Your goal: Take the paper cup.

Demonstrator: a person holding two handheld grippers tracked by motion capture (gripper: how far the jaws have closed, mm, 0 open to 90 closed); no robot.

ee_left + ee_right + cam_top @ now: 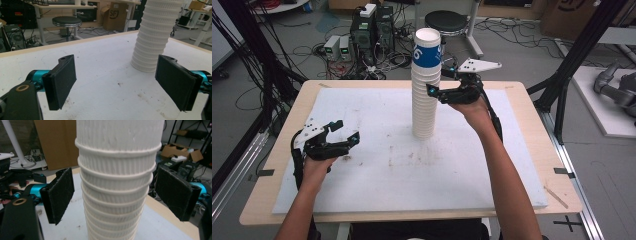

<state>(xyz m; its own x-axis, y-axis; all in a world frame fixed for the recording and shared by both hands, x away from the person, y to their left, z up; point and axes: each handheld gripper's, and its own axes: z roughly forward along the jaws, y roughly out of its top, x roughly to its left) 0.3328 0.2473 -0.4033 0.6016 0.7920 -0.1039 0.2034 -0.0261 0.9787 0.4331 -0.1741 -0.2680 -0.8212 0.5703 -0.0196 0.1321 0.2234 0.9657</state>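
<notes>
Near the far middle of the surface (362,190) stands a tall stack of cups (425,85), white ribbed paper ones nested into each other, with a blue-banded cup at the very top. From where I stand, the work looks barely begun: nothing has been lifted off yet, no single cup sits apart anywhere on the white mat, and the whole tower is upright in one piece. My guess is that a cup is about to be taken from it, so nearly everything is left to do.

The right claw (443,83) is up at the upper half of the stack, on its right side, with its jaws spread wide. In the right gripper view the stack of cups (116,182) rises straight between the two black pads, one to each side, and I can see daylight between each pad and the rims, so it is bracketing the cups without pinching them. It would only need to close to take hold.

The left claw (343,131) hangs low over the left part of the mat, well apart from the stack, also spread and holding nothing. In the left gripper view the foot of the stack (150,50) stands farther off, beyond the right-hand jaw, with bare stained mat between the pads.
</notes>
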